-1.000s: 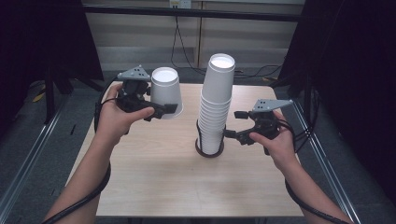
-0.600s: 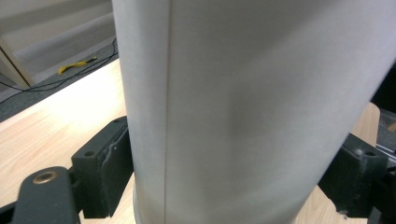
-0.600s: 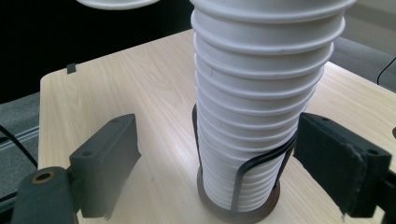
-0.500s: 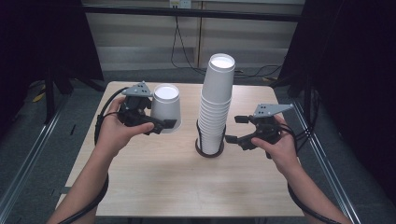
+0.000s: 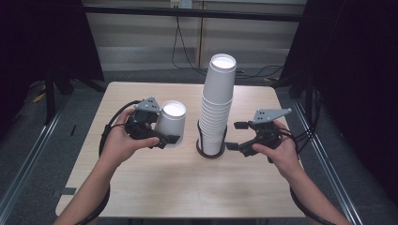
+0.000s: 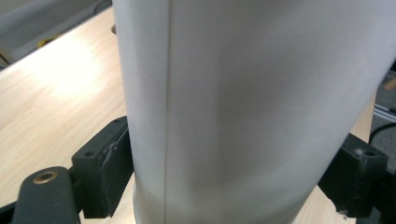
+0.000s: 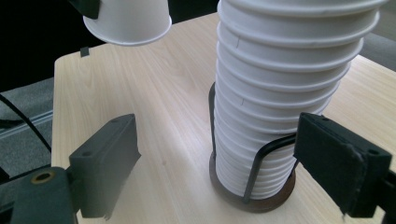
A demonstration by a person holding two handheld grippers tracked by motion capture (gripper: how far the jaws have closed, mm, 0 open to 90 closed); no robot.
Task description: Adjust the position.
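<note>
White paper cup (image 5: 171, 123), upside down, is hanging clamped in left gripper (image 5: 162, 138) just above wooden counter (image 5: 155, 187); right gripper (image 5: 233, 136) is gaping beside cup stack (image 5: 217, 108).

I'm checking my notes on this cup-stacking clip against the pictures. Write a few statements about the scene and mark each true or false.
1. The left gripper is clamped on a single white paper cup. True.
2. That cup is held mouth up. False: it is upside down, its wide rim pointing toward the table.
3. The stack of cups stands in a dark round holder. True.
4. The right gripper grips the stack. False: its jaws stand open beside the stack's base.
5. The held cup rests on top of the stack. False: it is apart from it, off to the stack's left in the high view.
</note>
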